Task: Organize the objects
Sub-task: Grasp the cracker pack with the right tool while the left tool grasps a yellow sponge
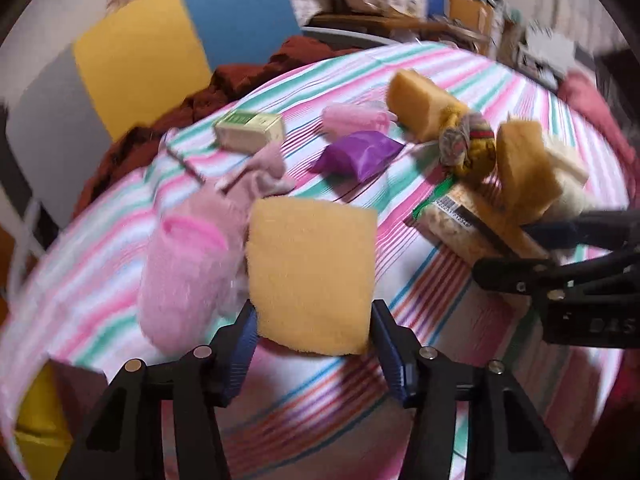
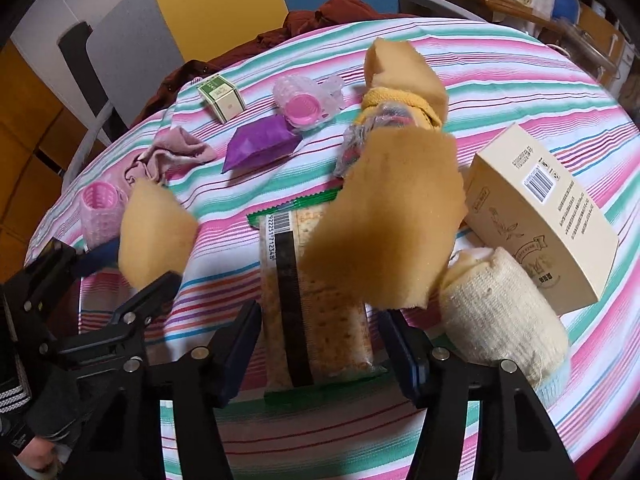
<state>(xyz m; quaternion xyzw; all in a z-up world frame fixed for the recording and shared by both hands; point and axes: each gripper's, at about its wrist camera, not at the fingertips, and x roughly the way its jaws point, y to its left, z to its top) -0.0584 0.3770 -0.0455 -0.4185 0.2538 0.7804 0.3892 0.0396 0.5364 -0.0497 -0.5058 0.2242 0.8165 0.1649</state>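
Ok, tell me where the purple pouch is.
The purple pouch lies mid-table on the striped cloth, just in front of the pink roller, with the green-and-white box to its left.

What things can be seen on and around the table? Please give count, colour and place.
sponge: 3, yellow, one in each gripper, one far on the table
hair roller: 2, pink, one near left, one behind the packet
packet: 1, purple, middle
small box: 1, green and white, far left
cloth: 1, pink, left
cracker pack: 1, clear with green ends, below right gripper
large box: 1, cream, right
roll: 1, cream, beside large box
rag bundle: 1, mixed colours, by far sponge
tablecloth: 1, striped, over table
chair: 1, yellow and blue, behind table
left gripper: 1, black, holds sponge
right gripper: 1, black, holds sponge
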